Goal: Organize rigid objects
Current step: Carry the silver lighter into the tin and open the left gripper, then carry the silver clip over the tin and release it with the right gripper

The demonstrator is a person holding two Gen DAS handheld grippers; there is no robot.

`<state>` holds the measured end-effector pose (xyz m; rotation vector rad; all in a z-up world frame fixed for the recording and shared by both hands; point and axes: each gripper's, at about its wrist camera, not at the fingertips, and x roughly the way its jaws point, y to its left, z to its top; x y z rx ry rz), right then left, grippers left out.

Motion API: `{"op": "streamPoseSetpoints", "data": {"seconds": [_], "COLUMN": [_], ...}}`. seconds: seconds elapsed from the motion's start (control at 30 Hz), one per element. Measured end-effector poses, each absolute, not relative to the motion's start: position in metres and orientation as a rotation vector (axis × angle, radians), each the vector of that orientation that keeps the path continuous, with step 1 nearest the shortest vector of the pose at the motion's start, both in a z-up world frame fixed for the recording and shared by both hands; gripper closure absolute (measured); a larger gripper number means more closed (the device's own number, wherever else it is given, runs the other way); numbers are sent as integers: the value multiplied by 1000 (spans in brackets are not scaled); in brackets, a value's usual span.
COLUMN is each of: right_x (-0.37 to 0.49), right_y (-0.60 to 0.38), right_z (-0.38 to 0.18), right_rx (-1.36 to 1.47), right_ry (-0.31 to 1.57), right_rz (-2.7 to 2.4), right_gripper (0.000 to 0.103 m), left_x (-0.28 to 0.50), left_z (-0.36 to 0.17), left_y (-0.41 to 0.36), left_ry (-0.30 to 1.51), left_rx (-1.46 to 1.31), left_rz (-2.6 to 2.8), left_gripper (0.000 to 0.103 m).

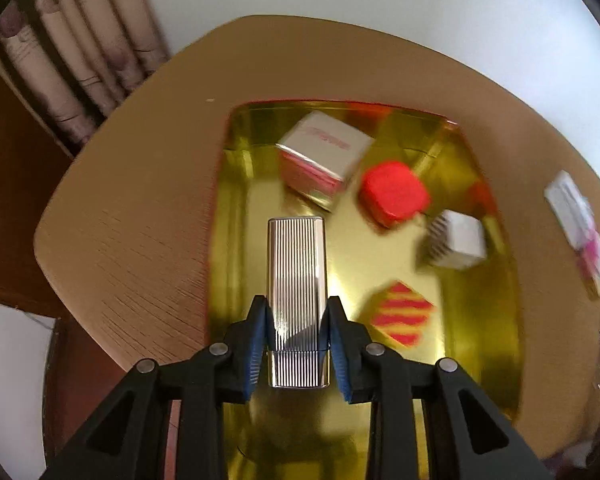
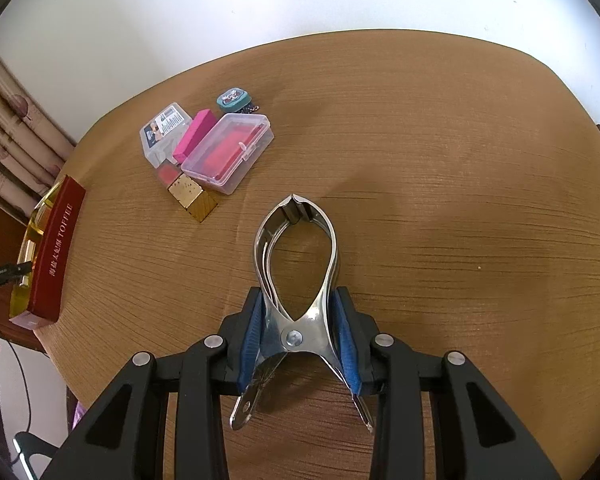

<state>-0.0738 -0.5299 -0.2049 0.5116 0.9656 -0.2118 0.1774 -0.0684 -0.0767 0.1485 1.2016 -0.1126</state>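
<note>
My left gripper (image 1: 296, 312) is shut on a ribbed silver lighter (image 1: 296, 280) and holds it above a gold-lined tin tray (image 1: 236, 216). In the tray lie a white and pink box (image 1: 324, 152), a red cube (image 1: 394, 192), a small white box (image 1: 458, 240) and a red-striped gold piece (image 1: 402, 314). My right gripper (image 2: 300, 312) is shut on a large steel spring clamp (image 2: 296, 272) over the wooden table (image 2: 460, 200). The tray's red side (image 2: 56, 252) shows at the far left in the right wrist view.
On the table beyond the right gripper lie a clear box with red contents (image 2: 228, 152), a pink bar (image 2: 194, 136), a clear labelled box (image 2: 164, 132), a gold block (image 2: 192, 196) and a teal case (image 2: 234, 98). Curtains (image 1: 72, 52) hang at the left.
</note>
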Motion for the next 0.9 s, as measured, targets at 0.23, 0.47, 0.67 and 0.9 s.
{"op": "streamPoseSetpoints", "data": {"seconds": [0.23, 0.47, 0.67, 0.9], "right_x": [-70, -71, -69, -64], "right_y": [-530, -533, -532, -515], "right_z": [-205, -206, -205, -190], "right_rx": [513, 529, 529, 575], "right_ry": [970, 967, 975, 970], "right_rz": [-210, -203, -199, -131], "right_gripper": [71, 71, 71, 71], "left_x": [183, 149, 85, 47], "left_z": [-73, -44, -26, -33], "left_y": [-77, -56, -32, -12], "left_ry": [1140, 1076, 997, 973], "left_rx": [209, 61, -41, -67], "left_rz": [-127, -150, -86, 2], "left_gripper": [66, 66, 65, 65]}}
